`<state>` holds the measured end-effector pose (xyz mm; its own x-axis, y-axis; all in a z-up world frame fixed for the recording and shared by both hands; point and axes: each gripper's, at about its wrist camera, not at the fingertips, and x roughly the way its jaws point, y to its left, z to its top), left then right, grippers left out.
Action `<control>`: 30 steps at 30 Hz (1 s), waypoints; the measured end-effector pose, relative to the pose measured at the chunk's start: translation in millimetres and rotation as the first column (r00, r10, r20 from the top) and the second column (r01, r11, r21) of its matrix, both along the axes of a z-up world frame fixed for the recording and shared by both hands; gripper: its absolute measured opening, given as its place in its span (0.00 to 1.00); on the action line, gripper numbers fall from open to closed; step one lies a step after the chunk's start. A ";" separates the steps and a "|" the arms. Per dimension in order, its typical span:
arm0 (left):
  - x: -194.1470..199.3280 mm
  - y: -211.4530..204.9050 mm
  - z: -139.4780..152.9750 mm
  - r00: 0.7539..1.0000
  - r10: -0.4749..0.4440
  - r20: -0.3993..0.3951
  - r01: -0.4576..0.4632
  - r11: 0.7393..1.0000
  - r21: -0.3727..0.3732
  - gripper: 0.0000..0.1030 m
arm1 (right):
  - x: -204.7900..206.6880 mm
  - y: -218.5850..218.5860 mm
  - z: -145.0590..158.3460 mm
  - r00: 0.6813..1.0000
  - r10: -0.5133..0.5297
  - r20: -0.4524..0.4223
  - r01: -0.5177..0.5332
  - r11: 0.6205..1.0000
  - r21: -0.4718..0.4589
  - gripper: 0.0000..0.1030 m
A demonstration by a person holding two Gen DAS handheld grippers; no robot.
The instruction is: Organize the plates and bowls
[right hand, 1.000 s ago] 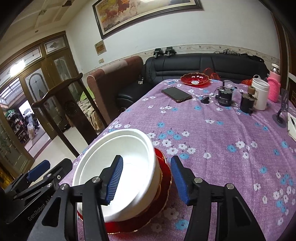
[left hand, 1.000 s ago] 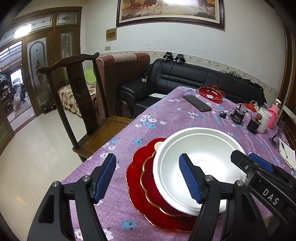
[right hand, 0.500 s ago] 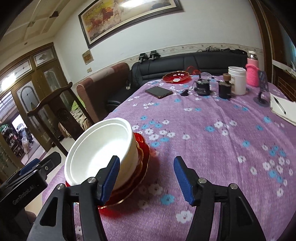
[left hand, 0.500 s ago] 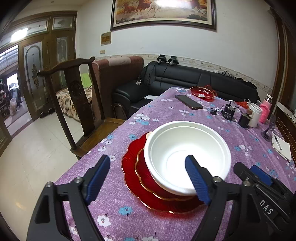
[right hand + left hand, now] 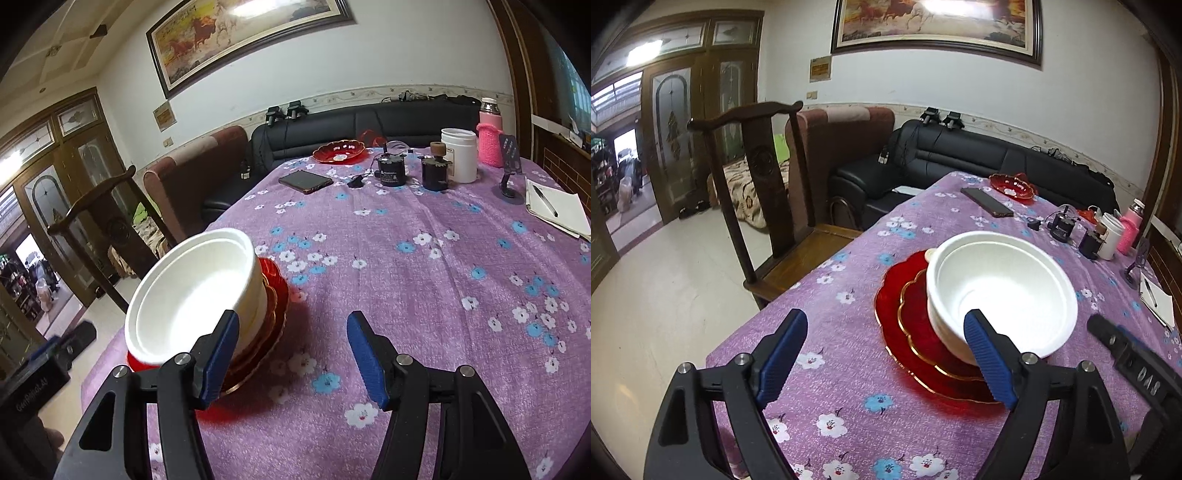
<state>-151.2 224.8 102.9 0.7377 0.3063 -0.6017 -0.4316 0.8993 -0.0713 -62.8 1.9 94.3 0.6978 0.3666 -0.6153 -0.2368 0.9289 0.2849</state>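
Observation:
A stack of white bowls (image 5: pixel 1001 291) sits on two red gold-rimmed plates (image 5: pixel 905 332) near the table's front left corner. My left gripper (image 5: pixel 884 317) is open just short of the stack, holding nothing; its right finger (image 5: pixel 986 354) overlaps the bowl's near rim in the picture. In the right wrist view the bowls (image 5: pixel 192 288) and plates (image 5: pixel 273 295) lie left of my right gripper (image 5: pixel 292 317). It is open over bare cloth, its left finger (image 5: pixel 218 354) beside the stack. A second red dish (image 5: pixel 340 151) stands at the far end.
A phone (image 5: pixel 304 181), dark jars (image 5: pixel 391 170), a white tub (image 5: pixel 458 155), a pink bottle (image 5: pixel 491 142) and a notebook with pen (image 5: pixel 554 206) sit on the far and right parts of the purple flowered tablecloth (image 5: pixel 406 280). A wooden chair (image 5: pixel 764 206) stands at the left edge.
Both grippers have drawn back from the bowl stack and their jaws have widened. The fingers that reached over the bowl's rim are now outside it, and the stack stands by itself.

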 end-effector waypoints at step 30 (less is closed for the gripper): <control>23.4 -49.0 -27.5 0.986 -0.131 -0.099 0.136 0.989 0.052 0.91 | -20.3 -18.6 -22.2 0.995 -0.090 -0.033 0.089 0.995 -0.040 0.79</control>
